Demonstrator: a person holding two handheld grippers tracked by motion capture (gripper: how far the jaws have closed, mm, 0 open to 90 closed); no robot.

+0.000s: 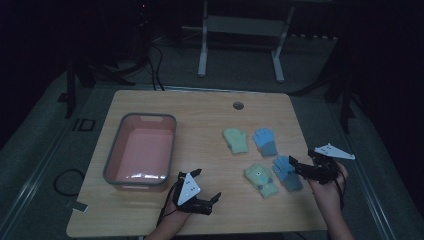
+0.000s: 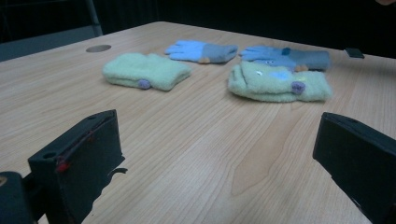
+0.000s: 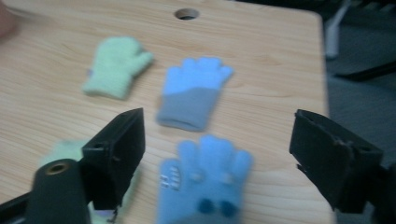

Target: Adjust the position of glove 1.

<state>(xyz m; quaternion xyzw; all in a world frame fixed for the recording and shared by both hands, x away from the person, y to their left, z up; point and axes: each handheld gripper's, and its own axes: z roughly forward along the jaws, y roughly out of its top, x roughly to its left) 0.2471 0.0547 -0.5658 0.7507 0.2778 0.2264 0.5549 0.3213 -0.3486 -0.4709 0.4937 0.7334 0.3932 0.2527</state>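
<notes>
While both jaws gape empty, fuzzy blue glove [image 3: 203, 186] lies flat on woodgrain table [image 1: 200, 115].

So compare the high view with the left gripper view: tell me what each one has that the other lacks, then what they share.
The high view alone has the pink tub, the person's hands and both claws, left and right, from above. The left gripper view alone looks low along the left claw's own wide-apart black jaws and shows the gloves side-on. Both share the wooden table, its round hole, two green mittens and two blue gloves.
</notes>
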